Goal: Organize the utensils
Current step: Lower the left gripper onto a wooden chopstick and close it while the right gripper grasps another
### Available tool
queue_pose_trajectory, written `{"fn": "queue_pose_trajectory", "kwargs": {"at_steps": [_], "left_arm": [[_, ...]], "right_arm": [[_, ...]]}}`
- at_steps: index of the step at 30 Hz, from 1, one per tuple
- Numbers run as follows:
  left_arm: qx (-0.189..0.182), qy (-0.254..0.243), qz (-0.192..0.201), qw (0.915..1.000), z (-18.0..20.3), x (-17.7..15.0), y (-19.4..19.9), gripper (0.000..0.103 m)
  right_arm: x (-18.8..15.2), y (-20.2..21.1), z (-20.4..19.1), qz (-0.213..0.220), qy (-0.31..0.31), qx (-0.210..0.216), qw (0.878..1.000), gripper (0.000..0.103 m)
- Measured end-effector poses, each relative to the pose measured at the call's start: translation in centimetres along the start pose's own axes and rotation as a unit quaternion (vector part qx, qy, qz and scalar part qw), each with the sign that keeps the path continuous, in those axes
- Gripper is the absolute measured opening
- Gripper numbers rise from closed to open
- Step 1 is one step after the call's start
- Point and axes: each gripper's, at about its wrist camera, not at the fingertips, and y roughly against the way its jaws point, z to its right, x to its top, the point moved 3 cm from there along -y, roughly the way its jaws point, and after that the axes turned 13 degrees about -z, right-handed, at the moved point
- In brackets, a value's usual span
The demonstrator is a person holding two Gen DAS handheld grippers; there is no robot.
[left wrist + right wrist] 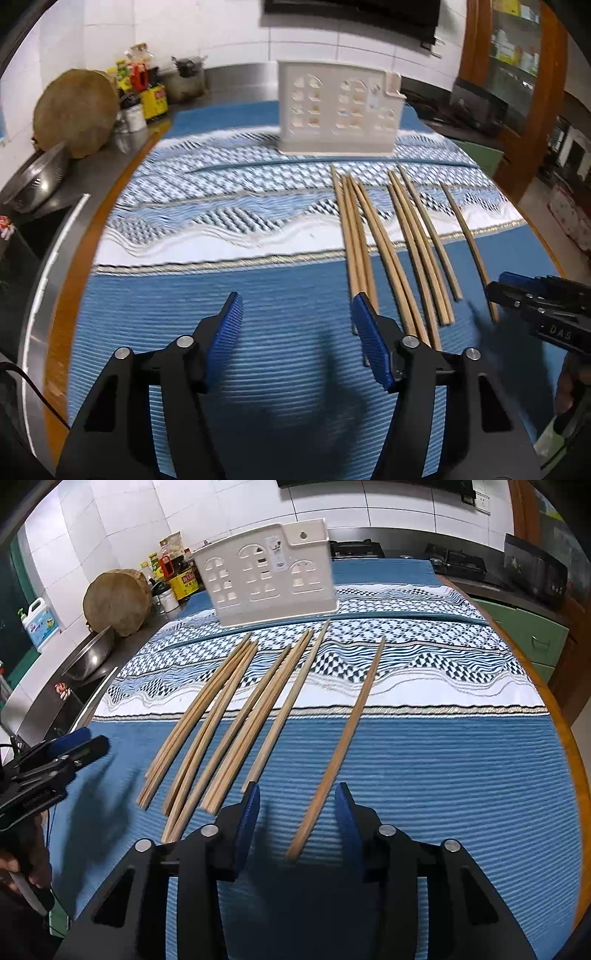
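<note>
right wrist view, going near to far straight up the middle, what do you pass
right gripper → lone chopstick between its open fingers → blue patterned cloth → white utensil holder → white tiled wall

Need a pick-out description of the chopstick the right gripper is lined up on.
Start at the white utensil holder at the back of the blue patterned cloth. Chopsticks fan out before it; the lone chopstick lies farthest right, apart, its near end between the right gripper pads.

Left claw [297,325] parted, right claw [297,818] parted, both angled downward
</note>
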Motion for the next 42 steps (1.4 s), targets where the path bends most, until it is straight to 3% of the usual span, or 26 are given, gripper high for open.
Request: {"fn": "queue_pose_trajectory", "kwargs": {"at_steps": [6, 23, 29, 31, 33, 36, 42], "left_arm": [[-0.014, -0.009, -0.028, 0.9995, 0.9, 0.0, -2.2, 0.049], [-0.029, -0.021, -0.042, 0.9985, 1.3, 1.0, -4.3, 0.041], [-0.019, -0.031, -0.044, 0.9983, 2.0, 0.9, -4.6, 0.039], [0.0, -0.043, -0.039, 0.9983, 2.6, 0.8, -4.8, 0.039], [0.004, -0.041, -0.036, 0.9985, 2.5, 1.0, -4.8, 0.033], [0.025, -0.035, -0.034, 0.9985, 1.8, 1.5, -4.9, 0.024], [-0.005, -0.033, -0.031, 0.999, 1.7, 1.6, -4.8, 0.021]], "right_arm": [[-0.6, -0.8, -0.9, -0.006, 0.011, -0.022, 1.0, 0.038], [-0.9, -1.3, -1.0, -0.005, 0.023, -0.052, 0.998, 0.038], [-0.8, -1.4, -1.5, -0.003, 0.03, -0.066, 0.997, 0.038], [-0.9, -1.6, -1.6, -0.002, 0.032, -0.069, 0.997, 0.038], [-0.8, -1.6, -1.5, -0.001, 0.033, -0.072, 0.997, 0.037], [-0.9, -1.5, -1.2, 0.001, 0.031, -0.081, 0.996, 0.027], [-0.8, -1.5, -0.9, 0.004, 0.019, -0.081, 0.997, 0.027]]}}
